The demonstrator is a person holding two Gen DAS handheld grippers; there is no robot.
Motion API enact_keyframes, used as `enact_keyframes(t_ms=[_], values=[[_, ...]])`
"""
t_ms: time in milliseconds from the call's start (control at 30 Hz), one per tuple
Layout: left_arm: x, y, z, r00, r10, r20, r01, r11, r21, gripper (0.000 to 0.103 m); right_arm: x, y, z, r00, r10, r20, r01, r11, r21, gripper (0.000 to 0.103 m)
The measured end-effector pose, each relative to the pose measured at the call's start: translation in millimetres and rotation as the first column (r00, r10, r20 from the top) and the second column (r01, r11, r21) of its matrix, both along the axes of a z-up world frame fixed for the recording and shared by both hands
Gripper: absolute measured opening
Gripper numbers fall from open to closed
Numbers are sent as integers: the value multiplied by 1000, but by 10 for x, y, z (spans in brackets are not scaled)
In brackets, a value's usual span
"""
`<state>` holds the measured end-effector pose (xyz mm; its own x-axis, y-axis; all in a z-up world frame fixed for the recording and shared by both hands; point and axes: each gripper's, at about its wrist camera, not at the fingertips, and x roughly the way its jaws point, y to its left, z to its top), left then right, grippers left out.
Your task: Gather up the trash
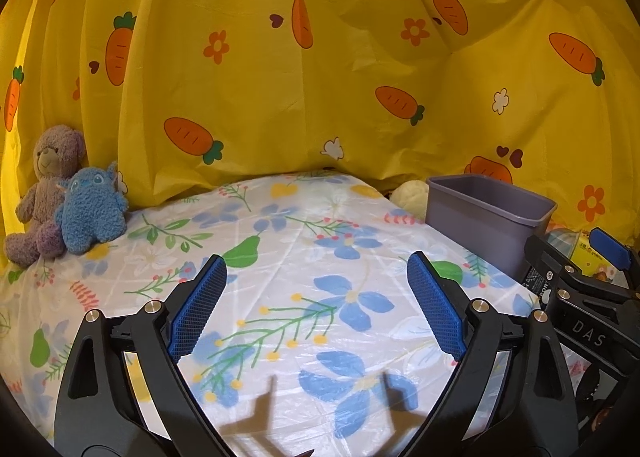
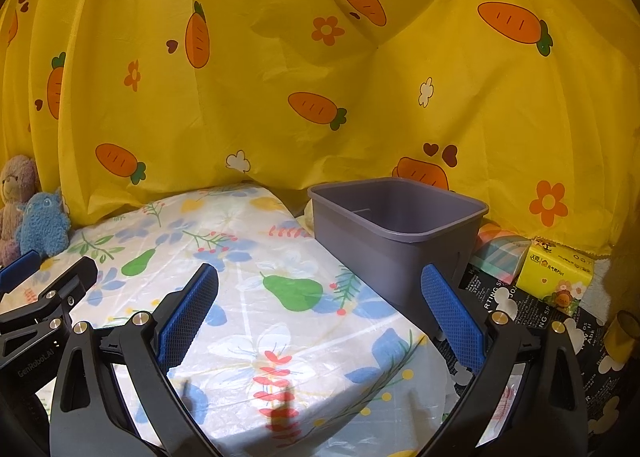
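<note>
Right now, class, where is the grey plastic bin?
In both wrist views the grey plastic bin stands at the right, beside the floral tablecloth's right edge, left of the yellow tissue pack.

A bench (image 1: 304, 277) under a floral plastic sheet carries two plush toys at its far left: a brown bear (image 1: 44, 193) and a blue monster (image 1: 94, 209), touching. A grey bin (image 2: 396, 237) stands just beside its right edge.

Both wrist cams sit low and close over the floral surface (image 1: 304, 225), facing the carrot curtain (image 1: 320, 57); left cam sits left, both sharing the grey bin (image 2: 396, 233) and plush toys (image 1: 60, 205).
</note>
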<state>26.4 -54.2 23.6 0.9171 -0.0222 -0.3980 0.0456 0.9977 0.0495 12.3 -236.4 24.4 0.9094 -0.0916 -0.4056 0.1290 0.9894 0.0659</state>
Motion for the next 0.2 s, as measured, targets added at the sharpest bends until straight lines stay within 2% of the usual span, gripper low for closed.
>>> enact_keyframes(t_ms=[200], values=[[44, 49, -15, 1000, 22, -15, -22, 999, -26, 96, 40, -23, 0, 1000, -6, 1, 6, 1000, 5, 98]])
